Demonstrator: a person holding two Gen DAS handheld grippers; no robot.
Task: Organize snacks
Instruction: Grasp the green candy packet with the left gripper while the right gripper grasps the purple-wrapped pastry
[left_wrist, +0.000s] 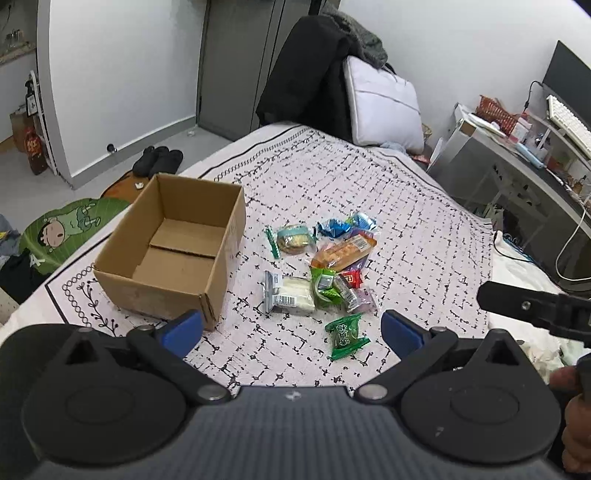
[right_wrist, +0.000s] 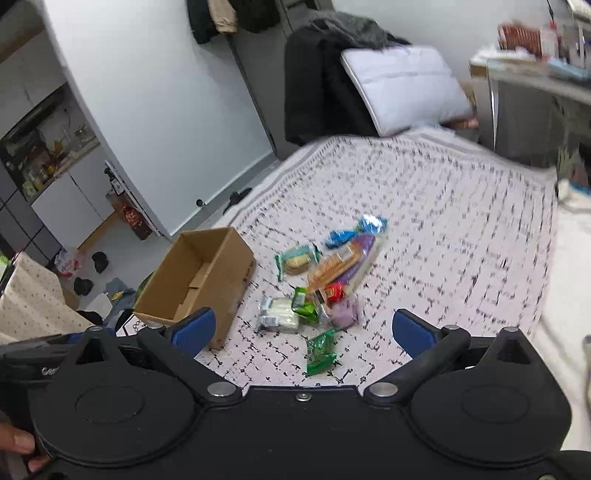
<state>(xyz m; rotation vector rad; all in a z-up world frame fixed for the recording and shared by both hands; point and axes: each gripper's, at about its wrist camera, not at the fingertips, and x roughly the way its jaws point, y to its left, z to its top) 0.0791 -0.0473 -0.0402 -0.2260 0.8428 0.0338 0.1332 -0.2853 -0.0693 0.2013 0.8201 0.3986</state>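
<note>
An empty cardboard box (left_wrist: 173, 243) (right_wrist: 199, 280) stands open on the patterned bedspread (left_wrist: 406, 206) (right_wrist: 443, 229). To its right lies a heap of wrapped snacks: a long orange biscuit pack (left_wrist: 343, 253) (right_wrist: 334, 264), a white cake pack (left_wrist: 291, 293) (right_wrist: 280, 314), a blue wrapper (left_wrist: 343, 225) (right_wrist: 354, 232) and a green packet (left_wrist: 345, 336) (right_wrist: 320, 350) nearest me. My left gripper (left_wrist: 291, 332) hangs open above the near edge, holding nothing. My right gripper (right_wrist: 303, 332) is open too and empty, its view blurred.
A white pillow (left_wrist: 384, 103) and a dark coat (left_wrist: 306, 70) sit at the bed's far end. A cluttered desk (left_wrist: 524, 147) runs along the right. Shoes (left_wrist: 157, 160) and a green cartoon mat (left_wrist: 70, 229) lie on the floor left of the bed.
</note>
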